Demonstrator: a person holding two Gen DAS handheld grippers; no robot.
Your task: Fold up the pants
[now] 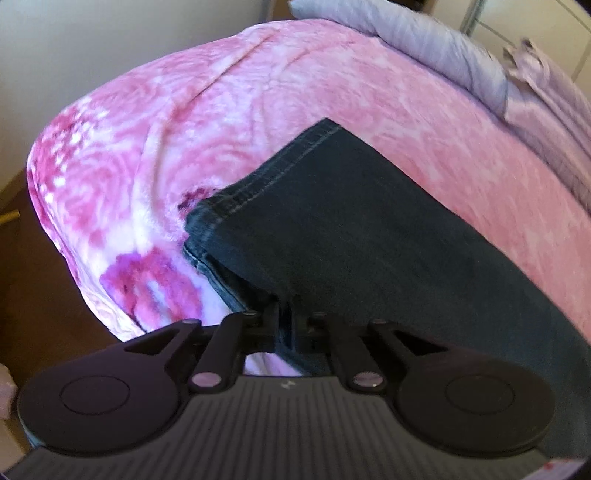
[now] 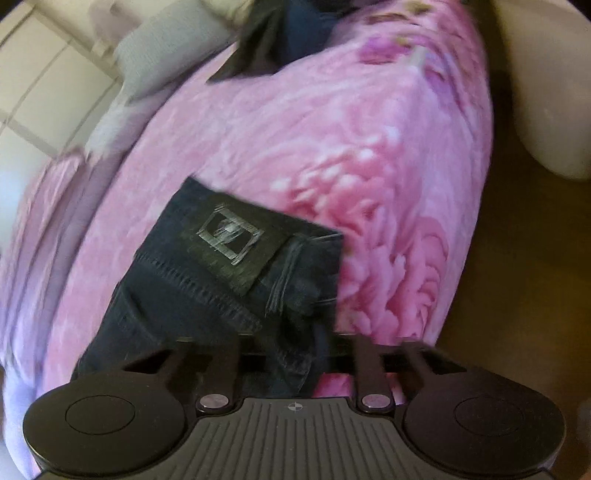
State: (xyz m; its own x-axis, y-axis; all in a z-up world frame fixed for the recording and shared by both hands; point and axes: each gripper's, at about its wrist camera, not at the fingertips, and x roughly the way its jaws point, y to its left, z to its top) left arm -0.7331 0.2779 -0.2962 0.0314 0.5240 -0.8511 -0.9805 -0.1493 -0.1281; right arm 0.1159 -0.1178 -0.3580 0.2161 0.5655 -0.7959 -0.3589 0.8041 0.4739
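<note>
Two tools are at work over the dark denim pants (image 1: 351, 221), which lie on a bed covered by a pink rose-patterned blanket (image 1: 147, 147). The left tool (image 1: 286, 317) has its jaws drawn together, pinching a fold of the denim between them near the hem end of a leg; the stitched hem edge runs away from it toward the middle of the bed, with a second hem layer peeking out just beside and under it. The right tool (image 2: 295, 347) stands with its jaws apart, and a bunched bit of the waistband hangs between them; whether the pads press on the cloth I cannot tell, though the gap looks wider than the fabric. Just ahead of that tool sits the waistband with its dark patch label (image 2: 231, 240) and a belt loop beside it, close to the blanket's side edge where the bed drops to a brown floor (image 2: 517, 277). At the far end of the bed lies a lavender pillow (image 1: 424, 48), with pale purple bedding (image 1: 546, 122) next to it. A pile of dark clothing (image 2: 280, 33) rests at the bed's far end in the right-hand view.
</note>
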